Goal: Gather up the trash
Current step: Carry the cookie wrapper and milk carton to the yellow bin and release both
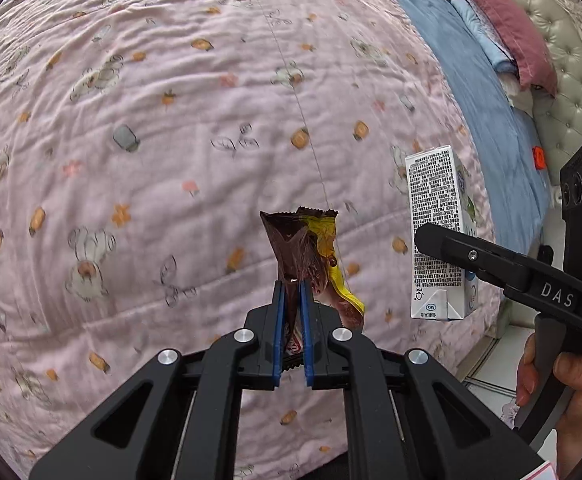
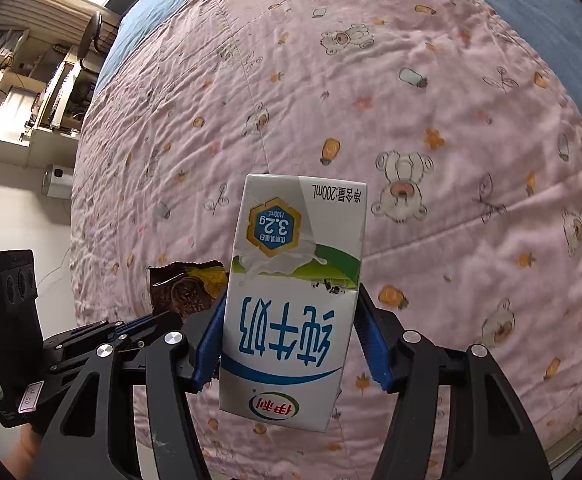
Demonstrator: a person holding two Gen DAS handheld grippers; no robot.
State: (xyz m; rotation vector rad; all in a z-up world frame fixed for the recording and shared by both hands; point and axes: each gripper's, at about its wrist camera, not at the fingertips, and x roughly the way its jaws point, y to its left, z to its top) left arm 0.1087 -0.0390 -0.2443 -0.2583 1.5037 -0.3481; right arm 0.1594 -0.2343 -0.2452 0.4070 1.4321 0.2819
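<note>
My left gripper point(image 1: 291, 286) is shut on a brown and yellow snack wrapper point(image 1: 303, 252) and holds it above the pink quilt point(image 1: 171, 120). My right gripper point(image 2: 289, 308) is shut on a white milk carton point(image 2: 291, 300), held upside down above the same quilt. In the left wrist view the carton point(image 1: 437, 216) hangs at the right, clamped by the right gripper point(image 1: 443, 246). In the right wrist view the wrapper point(image 2: 183, 288) shows left of the carton, held by the left gripper point(image 2: 147, 322).
The pink quilt point(image 2: 411, 120) covers a bed with a blue sheet point(image 1: 471, 92), pillows point(image 1: 499, 28) and a tufted headboard point(image 1: 571, 80) at the right. Shelves point(image 2: 11, 80) and light floor point(image 2: 7, 220) lie beyond the bed's left side.
</note>
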